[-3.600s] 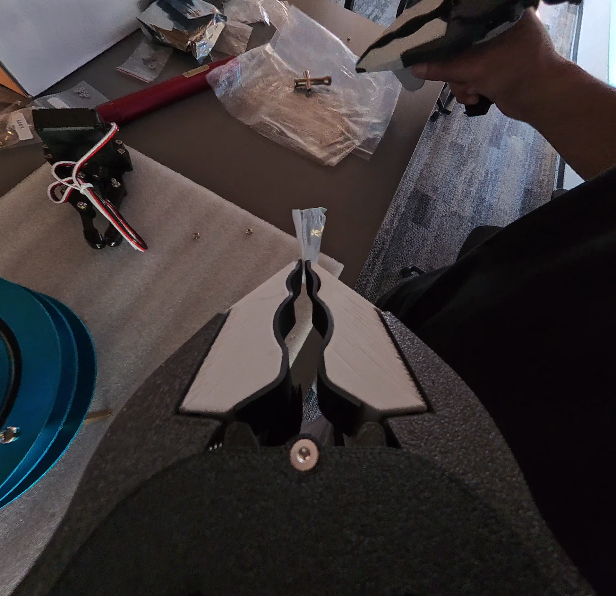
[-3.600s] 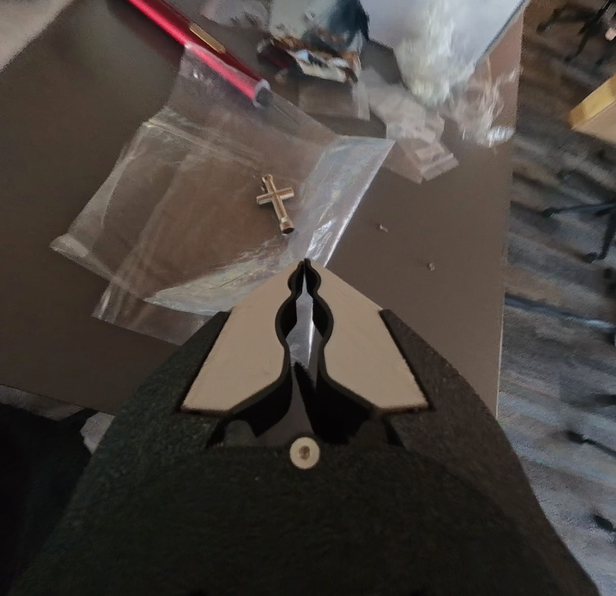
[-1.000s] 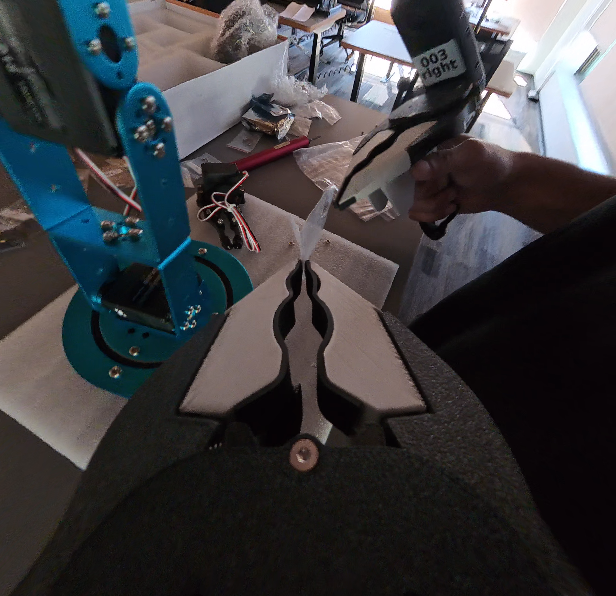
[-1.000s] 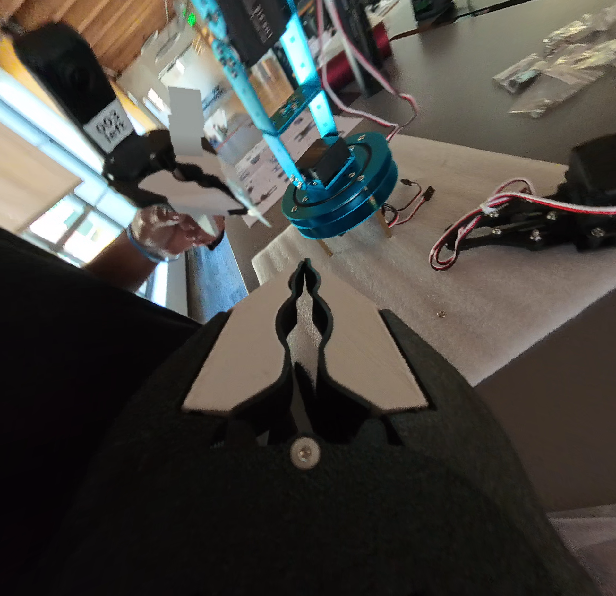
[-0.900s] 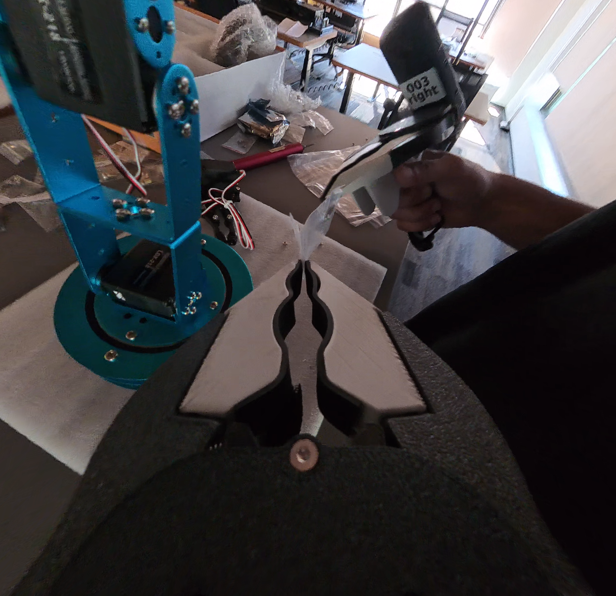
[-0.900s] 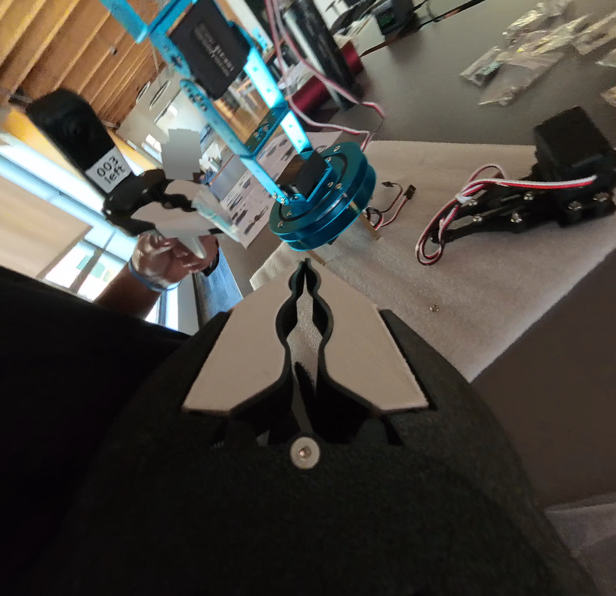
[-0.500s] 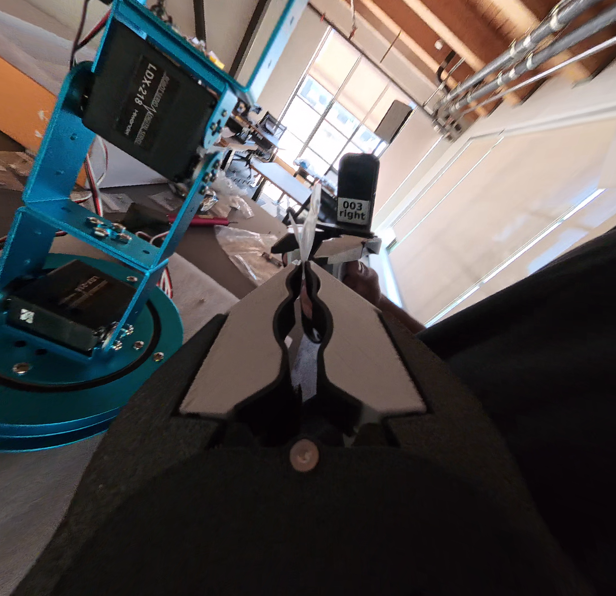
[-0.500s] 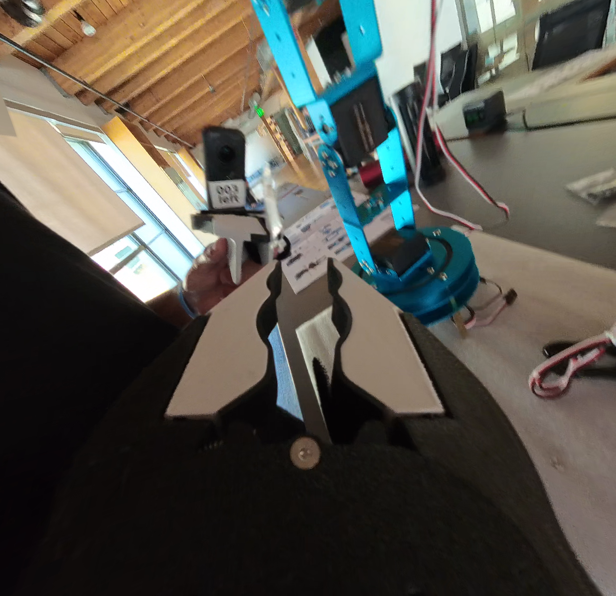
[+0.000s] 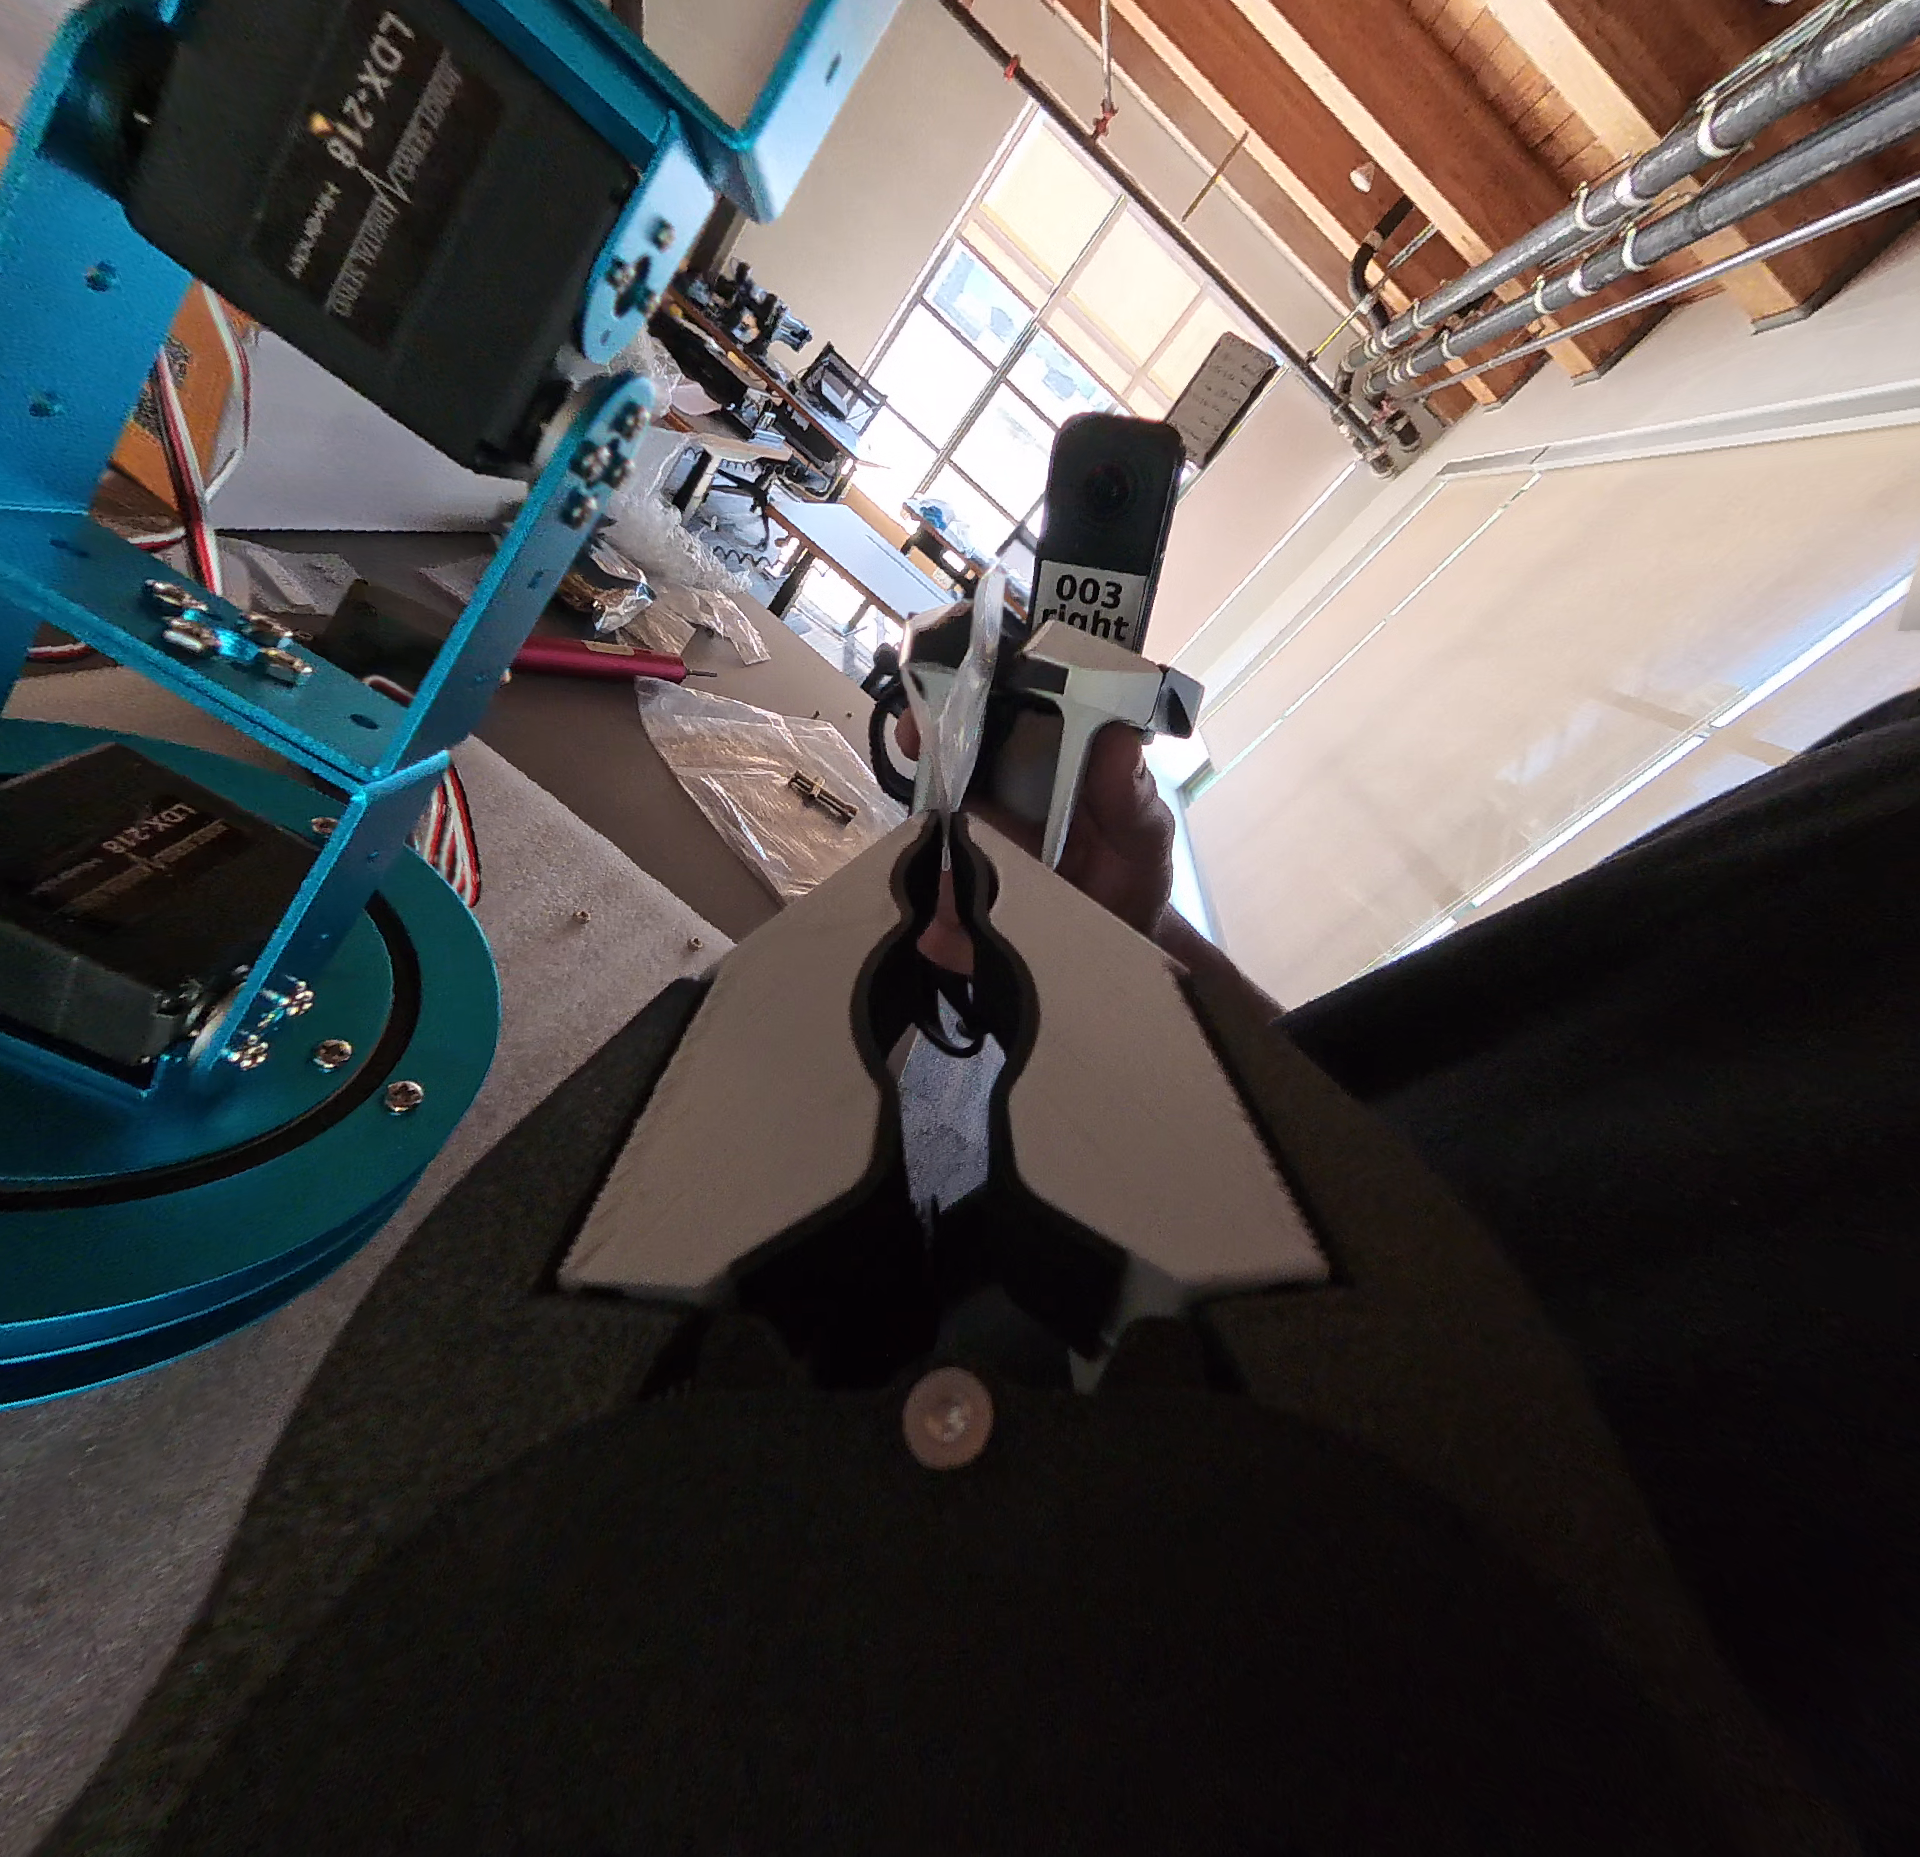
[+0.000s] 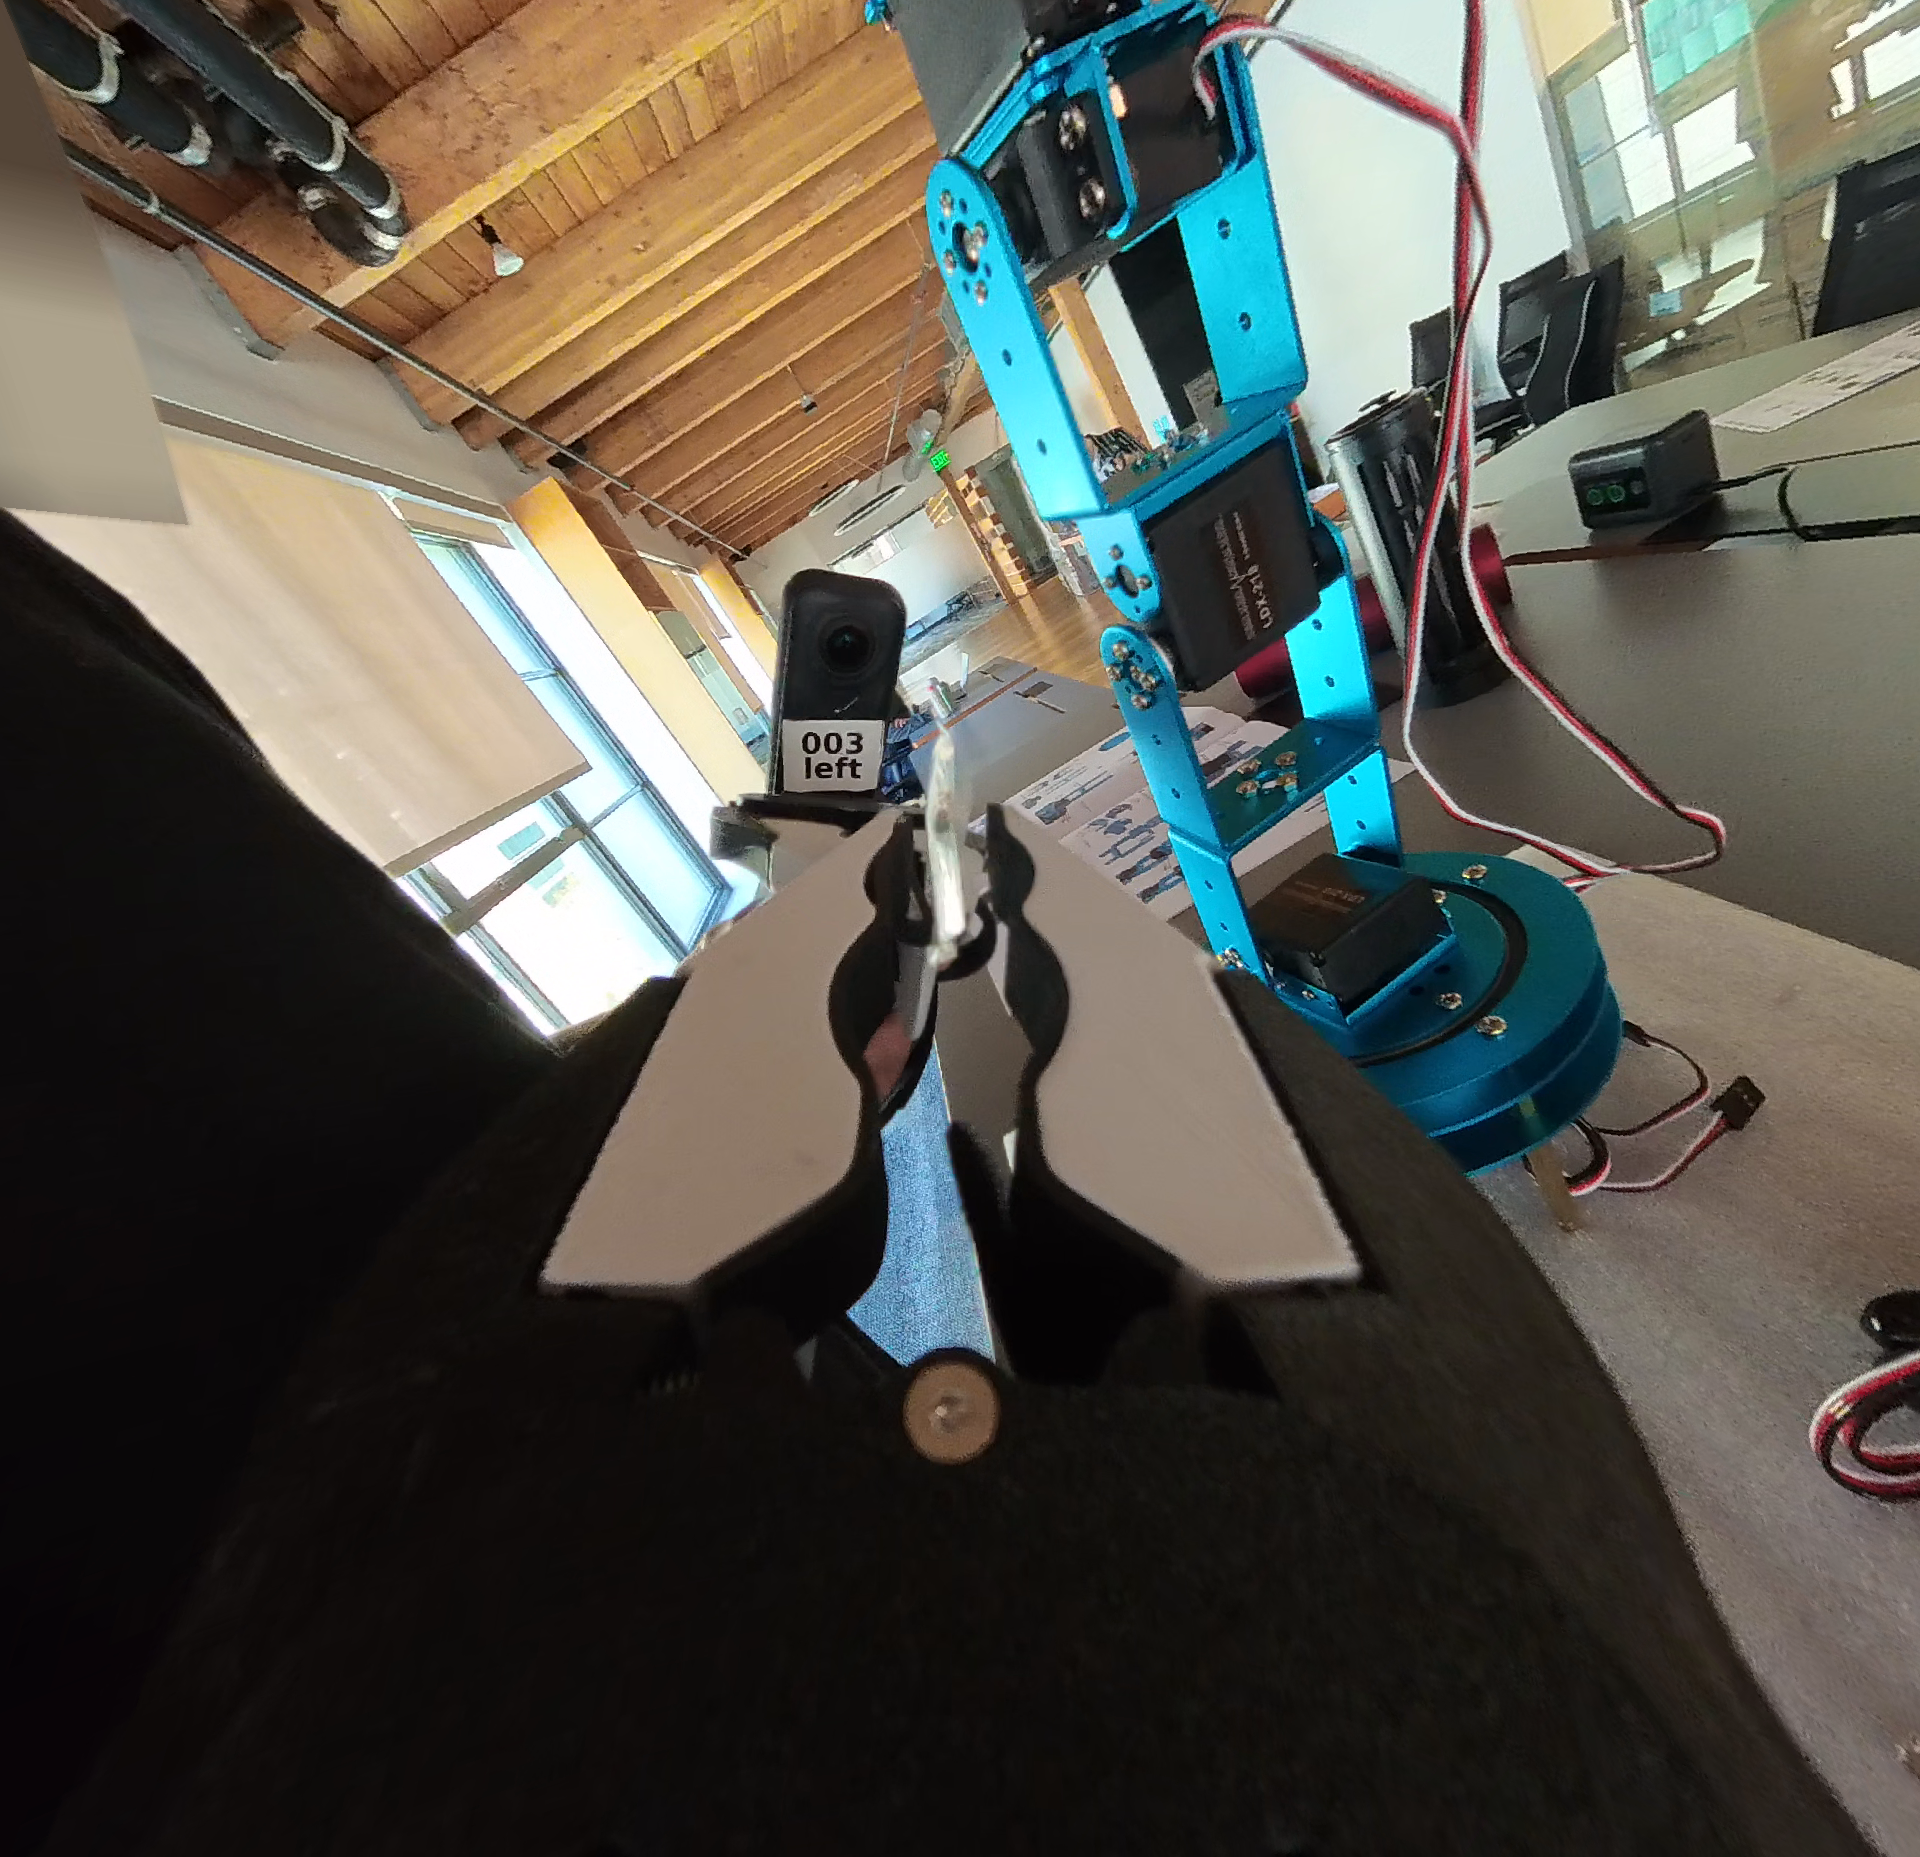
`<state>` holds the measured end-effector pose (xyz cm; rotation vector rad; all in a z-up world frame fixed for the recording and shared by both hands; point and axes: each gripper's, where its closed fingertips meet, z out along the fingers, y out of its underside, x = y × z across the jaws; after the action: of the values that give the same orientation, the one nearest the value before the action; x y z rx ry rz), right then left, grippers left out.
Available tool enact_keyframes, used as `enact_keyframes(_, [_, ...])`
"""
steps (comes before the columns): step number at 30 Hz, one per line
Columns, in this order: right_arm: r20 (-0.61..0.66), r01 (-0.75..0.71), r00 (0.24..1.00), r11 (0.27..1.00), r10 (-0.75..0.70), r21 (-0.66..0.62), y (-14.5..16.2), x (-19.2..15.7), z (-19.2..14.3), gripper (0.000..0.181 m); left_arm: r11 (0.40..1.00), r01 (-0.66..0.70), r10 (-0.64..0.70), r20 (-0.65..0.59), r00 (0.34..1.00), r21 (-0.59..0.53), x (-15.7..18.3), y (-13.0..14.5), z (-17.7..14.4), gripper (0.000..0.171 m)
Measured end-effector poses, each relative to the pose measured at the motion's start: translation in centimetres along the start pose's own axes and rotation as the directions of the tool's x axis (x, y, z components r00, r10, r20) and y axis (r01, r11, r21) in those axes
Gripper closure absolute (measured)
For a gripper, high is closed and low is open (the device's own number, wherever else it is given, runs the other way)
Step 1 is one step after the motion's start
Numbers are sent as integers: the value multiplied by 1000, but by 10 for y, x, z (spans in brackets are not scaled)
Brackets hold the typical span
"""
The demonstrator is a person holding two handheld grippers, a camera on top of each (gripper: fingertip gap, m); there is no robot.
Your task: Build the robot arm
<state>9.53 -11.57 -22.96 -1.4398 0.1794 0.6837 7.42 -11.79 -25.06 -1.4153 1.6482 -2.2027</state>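
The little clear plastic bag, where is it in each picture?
Left wrist view: the little clear plastic bag sticks up from the shut left gripper, middle of the picture.
Right wrist view: the bag stands between the open right gripper's fingers, upper middle.
Shared landmark: the blue robot arm.

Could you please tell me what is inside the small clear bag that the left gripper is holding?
The small clear bag, pinched in the left gripper, looks nearly flat. Glare on the plastic hides any contents; nothing inside can be made out in either view.
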Motion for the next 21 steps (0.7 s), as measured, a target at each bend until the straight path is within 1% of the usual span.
enact_keyframes(1, [5, 4, 1000, 1000, -4, 0, 0, 0, 0, 171, 1000, -6, 6, 6, 1000, -6, 0, 1, 1, 171])
enact_keyframes(2, [9, 8, 1000, 1000, -8, -2, 0, -1, -1, 178, 1000, -10, 10, 9, 1000, -11, 0, 2, 3, 171])
enact_keyframes(4, [6, 5, 1000, 1000, -5, 0, 0, 1, -3, 179, 1000, -10, 10, 12, 1000, -16, 1, 3, 5, 171])
enact_keyframes(7, [22, -38, 999, 999, 38, 5, 0, 5, -10, 181, 1000, 2, -2, 12, 1000, -11, 2, 4, 10, 171])
enact_keyframes(8, [24, -51, 998, 999, 51, 1, 1, 7, -14, 180, 1000, 5, -5, 19, 1000, -10, 2, 5, 12, 171])
enact_keyframes(10, [-7, -52, 999, 998, 51, -39, 3, 15, -28, 166, 1000, 17, -17, 45, 999, -7, 0, 8, 18, 171])
enact_keyframes(11, [-37, -33, 999, 997, 31, -67, 1, 22, -42, 161, 999, 32, -32, 53, 998, -7, -1, 10, 21, 171])
enact_keyframes(12, [-81, -1, 997, 994, -8, -106, -3, 34, -60, 161, 999, 51, -51, 64, 997, -6, -3, 12, 24, 171])
enact_keyframes(13, [-157, 36, 986, 989, -59, -146, -11, 53, -82, 162, 998, 70, -69, 80, 994, -3, -5, 14, 26, 171])
enact_keyframes(14, [-260, 68, 958, 978, -119, -197, -20, 80, -107, 162, 996, 88, -88, 97, 991, 3, -7, 17, 28, 171])
enact_keyframes(15, [-368, 90, 911, 960, -187, -265, -29, 111, -134, 162, 994, 108, -109, 110, 988, 9, -9, 20, 30, 171])
enact_keyframes(16, [-471, 89, 843, 930, -261, -357, -34, 147, -162, 160, 992, 126, -127, 123, 984, 13, -11, 23, 32, 171])
enact_keyframes(17, [-547, 67, 762, 882, -346, -466, -35, 183, -190, 155, 990, 140, -141, 139, 980, 17, -14, 27, 35, 171])
enact_keyframes(18, [-573, 46, 700, 828, -426, -559, -33, 213, -212, 153, 989, 149, -151, 157, 976, 22, -16, 30, 37, 171])
enact_keyframes(19, [-563, 37, 682, 791, -467, -611, -29, 236, -222, 153, 987, 157, -159, 174, 972, 27, -18, 34, 41, 171])
enact_keyframes(21, [-524, -32, 711, 723, -469, -691, -11, 264, -226, 153, 982, 184, -188, 204, 961, 41, -23, 40, 48, 171])
